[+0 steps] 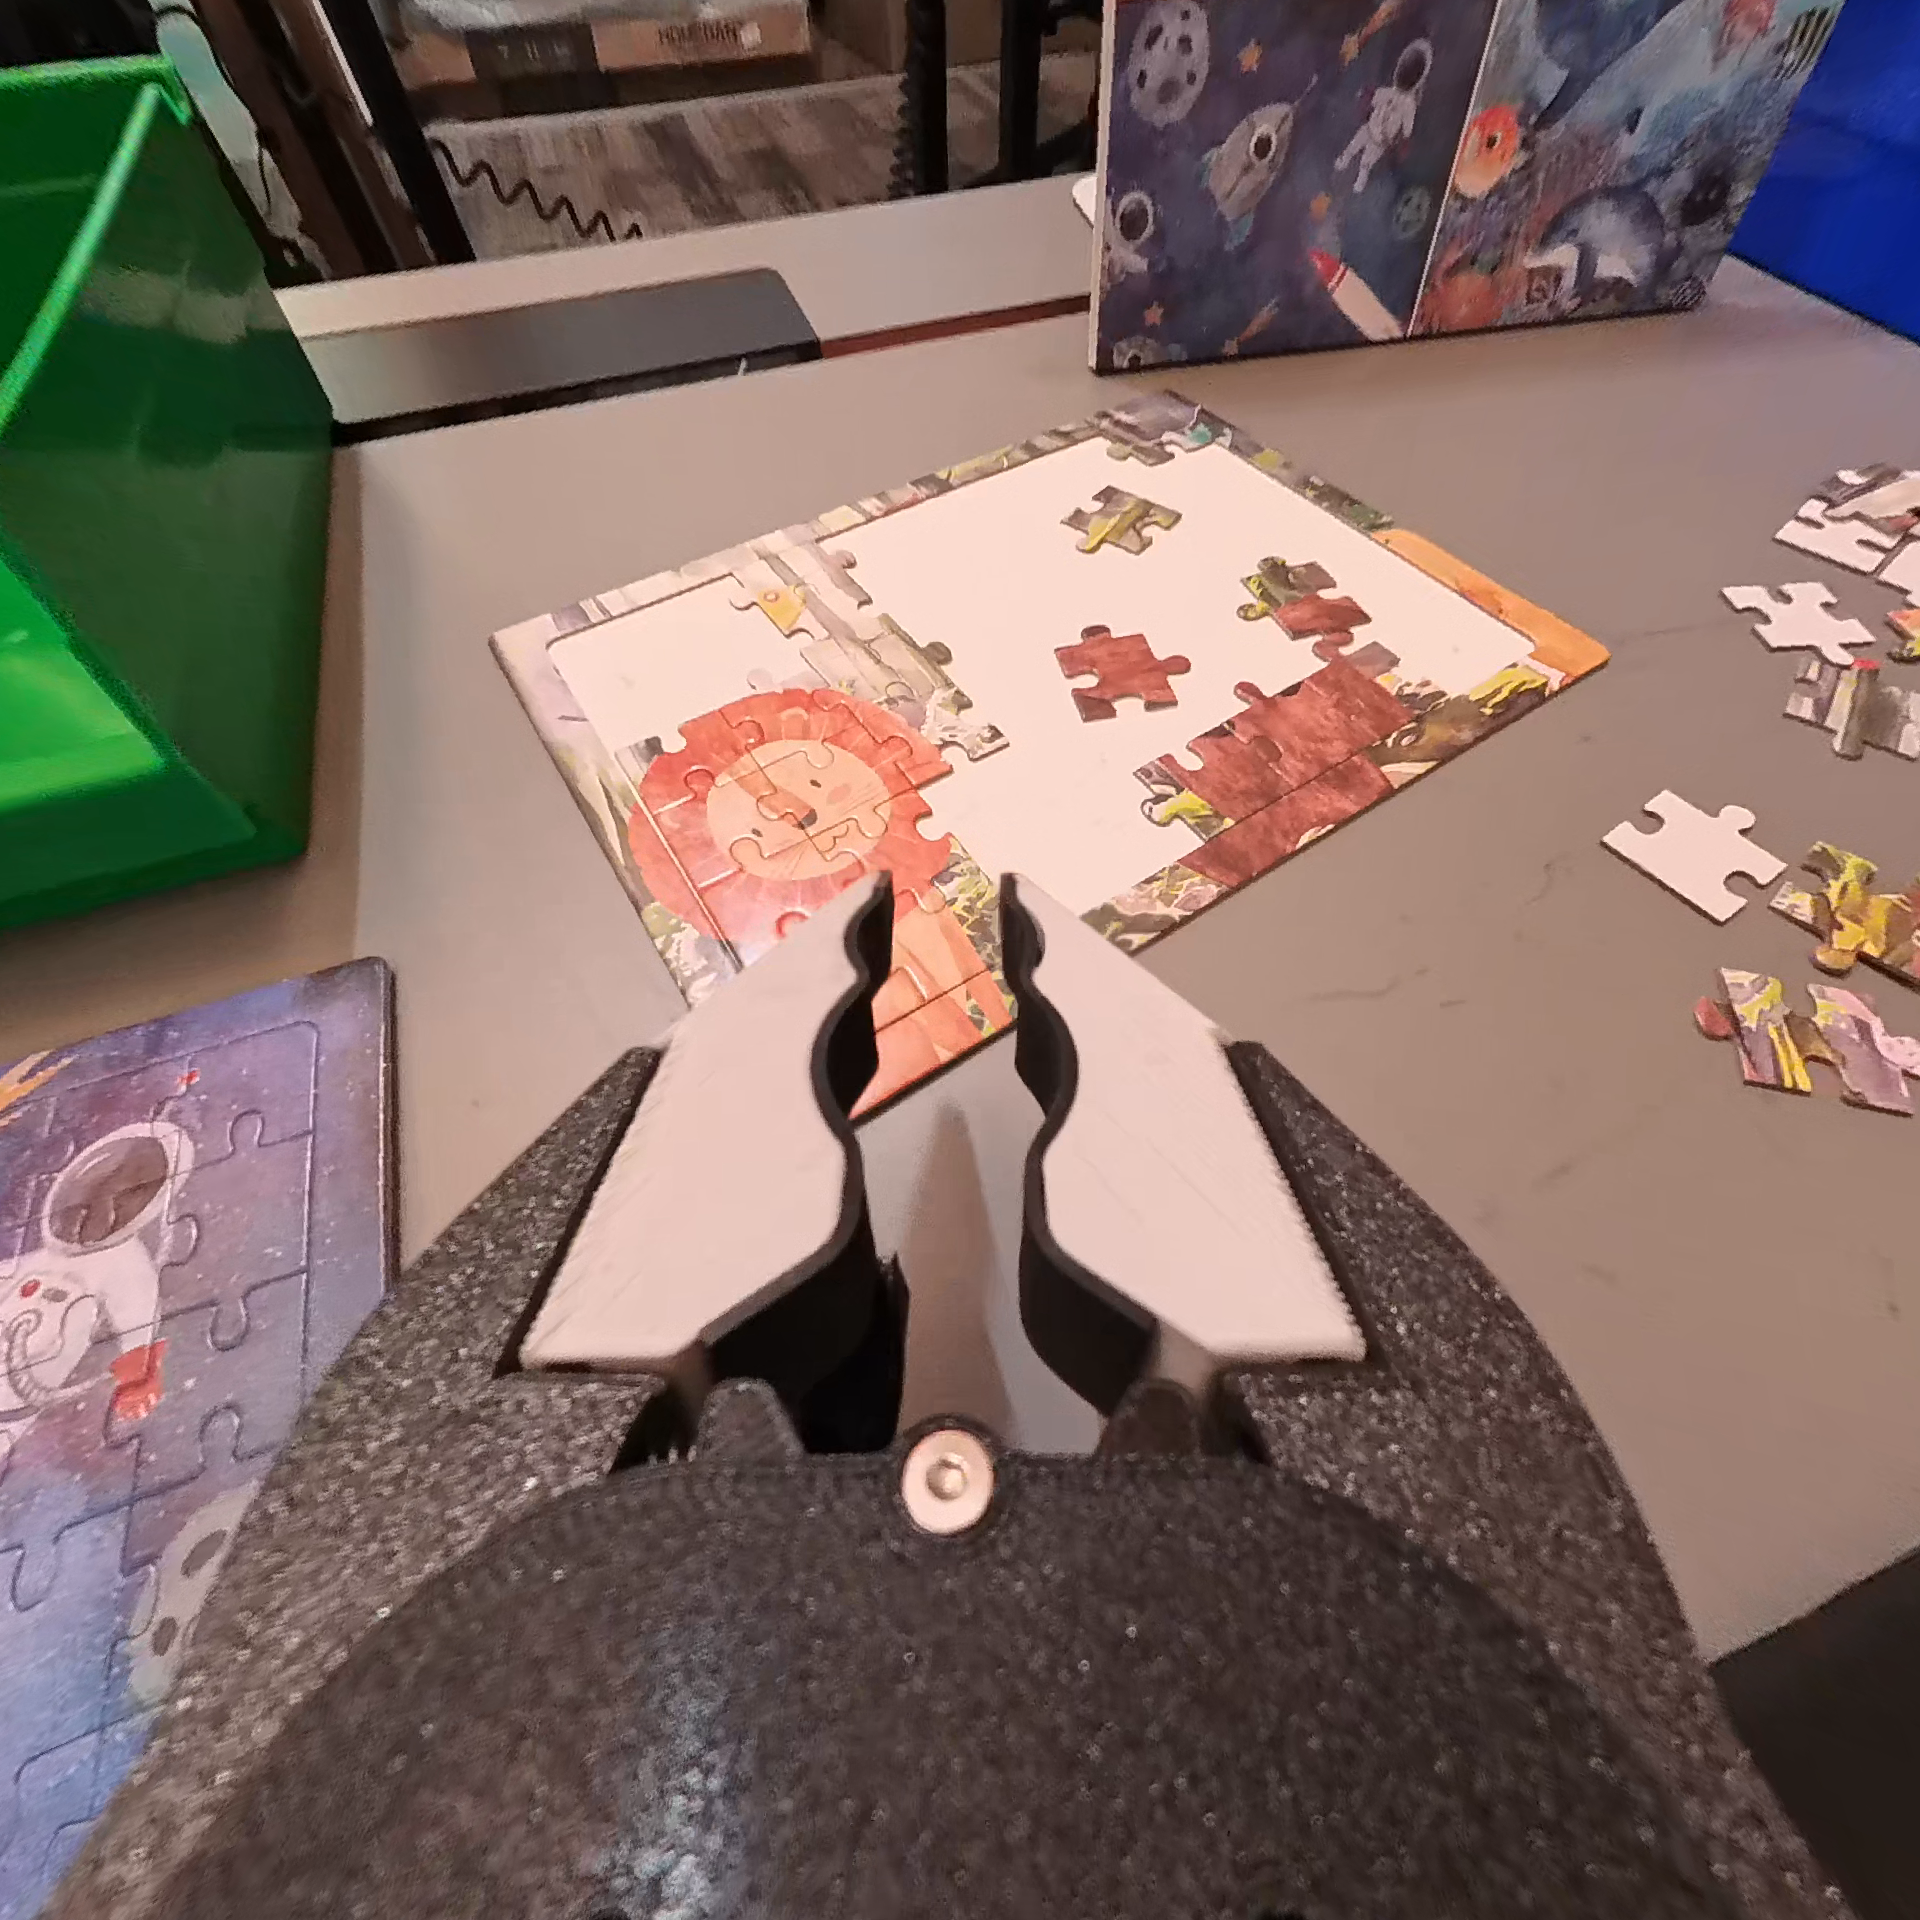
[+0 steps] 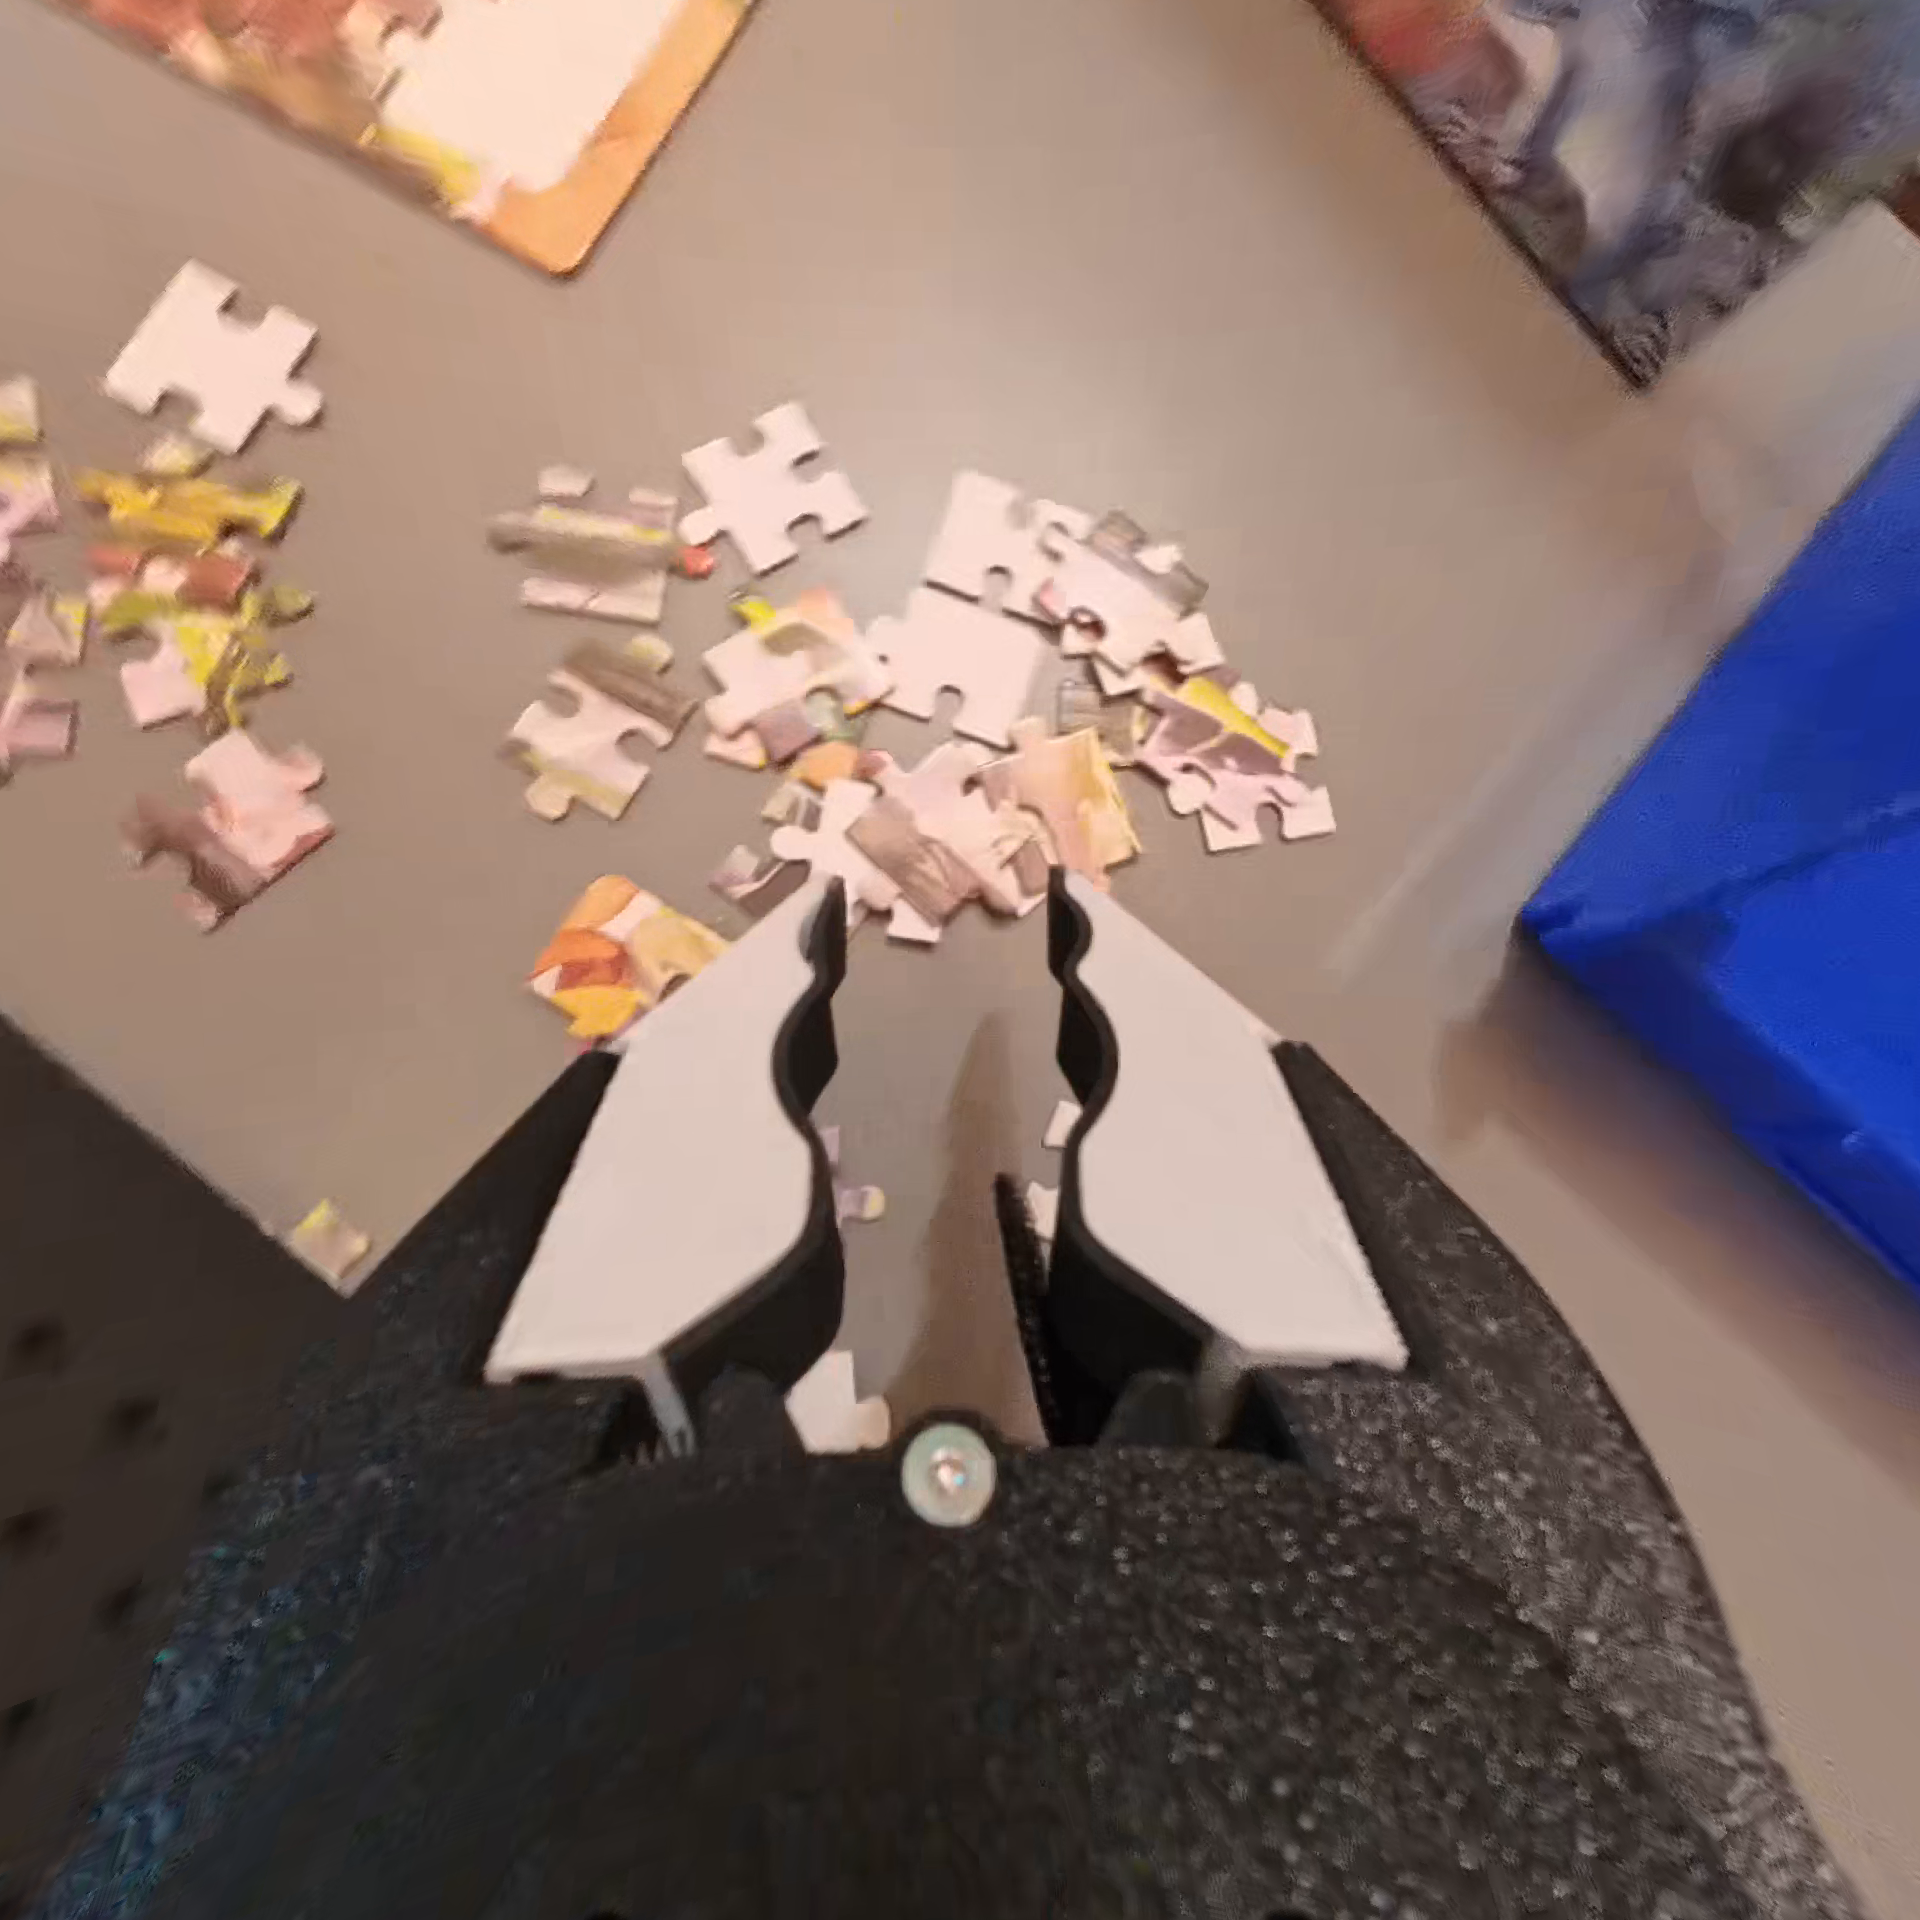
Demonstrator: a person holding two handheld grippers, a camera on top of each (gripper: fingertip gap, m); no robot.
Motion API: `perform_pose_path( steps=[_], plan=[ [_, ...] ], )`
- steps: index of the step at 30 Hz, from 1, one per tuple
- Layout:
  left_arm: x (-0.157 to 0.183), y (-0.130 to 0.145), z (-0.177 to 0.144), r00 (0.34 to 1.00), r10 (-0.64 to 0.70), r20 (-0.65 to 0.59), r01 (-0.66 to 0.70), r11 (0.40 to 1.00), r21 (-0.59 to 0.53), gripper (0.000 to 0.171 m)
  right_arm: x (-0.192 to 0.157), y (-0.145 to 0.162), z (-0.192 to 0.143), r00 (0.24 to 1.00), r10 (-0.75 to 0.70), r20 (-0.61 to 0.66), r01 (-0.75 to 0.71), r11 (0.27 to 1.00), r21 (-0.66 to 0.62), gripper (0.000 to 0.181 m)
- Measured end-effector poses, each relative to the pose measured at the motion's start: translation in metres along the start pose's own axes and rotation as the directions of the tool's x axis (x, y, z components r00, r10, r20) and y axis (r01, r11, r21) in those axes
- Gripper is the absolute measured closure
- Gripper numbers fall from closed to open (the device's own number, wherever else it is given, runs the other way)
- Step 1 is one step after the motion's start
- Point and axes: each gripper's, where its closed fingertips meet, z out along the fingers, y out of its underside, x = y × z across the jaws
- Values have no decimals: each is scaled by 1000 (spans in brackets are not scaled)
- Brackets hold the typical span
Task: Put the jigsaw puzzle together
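The puzzle tray lies on the grey table, partly filled: a lion at its near left, a brown block at its right, and three loose pieces such as a brown one on the white middle. My left gripper hovers over the tray's near edge by the lion, jaws a small way apart and empty. My right gripper is open and empty above a heap of loose pieces. The tray's orange corner shows at the top left of the blurred right wrist view.
A green bin stands at the left. A finished astronaut puzzle lies near left. A picture-covered puzzle box stands behind the tray. More loose pieces lie at the right. A blue bin is right of the heap. The tips of one gripper are about 40 cm away from the tips of the other.
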Motion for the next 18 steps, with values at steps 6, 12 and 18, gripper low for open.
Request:
perform_pose_path(
  steps=[6,12,18],
  plan=[
    [-2,2,4,1000,-6,10,6,1000,-25,152,5,22,-2,993,113,14,-113,994,4,140],
    [-4,3,10,999,-30,9,31,998,-48,152,-52,52,-22,970,-28,241,45,997,-64,142],
    [-11,-19,-3,998,5,70,-10,997,77,153,-25,73,-41,993,-53,109,70,985,-157,148]
  ],
)
